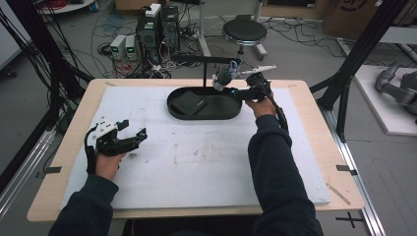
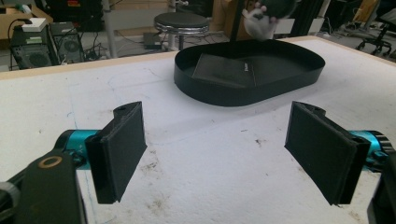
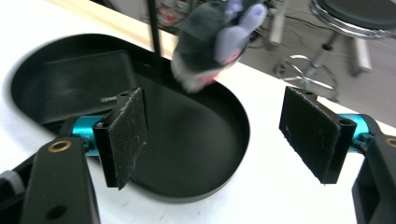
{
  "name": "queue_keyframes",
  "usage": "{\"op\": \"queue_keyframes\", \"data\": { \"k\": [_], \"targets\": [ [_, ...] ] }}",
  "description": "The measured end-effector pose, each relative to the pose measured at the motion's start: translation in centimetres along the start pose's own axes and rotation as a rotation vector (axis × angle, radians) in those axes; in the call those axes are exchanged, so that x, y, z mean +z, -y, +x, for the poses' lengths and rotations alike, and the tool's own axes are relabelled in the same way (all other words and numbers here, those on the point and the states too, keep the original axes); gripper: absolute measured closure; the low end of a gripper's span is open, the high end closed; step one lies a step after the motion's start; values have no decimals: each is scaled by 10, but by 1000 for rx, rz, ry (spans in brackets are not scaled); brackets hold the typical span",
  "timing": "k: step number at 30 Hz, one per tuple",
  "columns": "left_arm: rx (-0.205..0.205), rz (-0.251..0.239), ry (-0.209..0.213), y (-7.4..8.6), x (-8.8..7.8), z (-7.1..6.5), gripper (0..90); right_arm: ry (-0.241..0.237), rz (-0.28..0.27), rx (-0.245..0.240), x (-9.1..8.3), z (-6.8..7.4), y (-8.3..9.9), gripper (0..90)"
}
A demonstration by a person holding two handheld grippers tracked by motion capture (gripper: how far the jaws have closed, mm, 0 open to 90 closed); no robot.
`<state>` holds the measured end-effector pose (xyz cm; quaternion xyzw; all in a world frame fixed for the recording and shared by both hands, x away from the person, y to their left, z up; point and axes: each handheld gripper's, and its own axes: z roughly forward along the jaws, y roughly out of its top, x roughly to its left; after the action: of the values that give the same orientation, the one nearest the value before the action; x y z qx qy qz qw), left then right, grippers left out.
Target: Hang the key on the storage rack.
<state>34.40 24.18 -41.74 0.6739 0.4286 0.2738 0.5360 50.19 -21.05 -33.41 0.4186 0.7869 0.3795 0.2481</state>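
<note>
Grey floor (image 1: 300, 44) strewn with tangled cables (image 1: 98, 34), round black stool (image 1: 244, 32) at twelve o'clock beyond the wooden table (image 1: 74, 128), computer towers (image 1: 158, 25) at eleven o'clock, black frame posts (image 1: 366, 44) at two o'clock, even indoor light lay overall.

the left gripper (image 1: 129, 135) rests low at the near left, jaws spread wide and empty. the right gripper (image 1: 242, 92) reaches far forward on an outstretched arm, jaws wide apart, gripping nothing.

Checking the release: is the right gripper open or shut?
Open: the right gripper has black pads wide apart, nothing between them, below the small grey plush toy.
</note>
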Motion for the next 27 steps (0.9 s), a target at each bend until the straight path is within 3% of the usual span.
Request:
{"op": "queue_keyframes", "data": {
  "k": [3,6,9,11,13,14,19,27],
  "targets": [
    [-2,1,3,0,0,0,199,-23,-52,-40,-21,1,4,242],
    [-4,0,11,0,1,-1,199,-72,-86,-30,-44,-1,14,230],
    [-6,0,12,0,2,-2,199,-80,-32,-33,-64,-2,22,204],
    [-12,-4,12,0,2,-2,199,-75,-83,-73,-79,1,34,204],
    [-10,-4,13,0,3,-1,199,-50,-56,-102,-90,5,44,204],
    [-10,-4,15,0,3,-1,199,-56,-89,-109,-97,7,54,205],
    [-4,-4,21,0,4,-3,199,-47,-105,-97,-110,10,89,205],
    [17,-6,34,0,4,-9,199,-23,-92,-38,-112,13,134,205]
  ]
}}
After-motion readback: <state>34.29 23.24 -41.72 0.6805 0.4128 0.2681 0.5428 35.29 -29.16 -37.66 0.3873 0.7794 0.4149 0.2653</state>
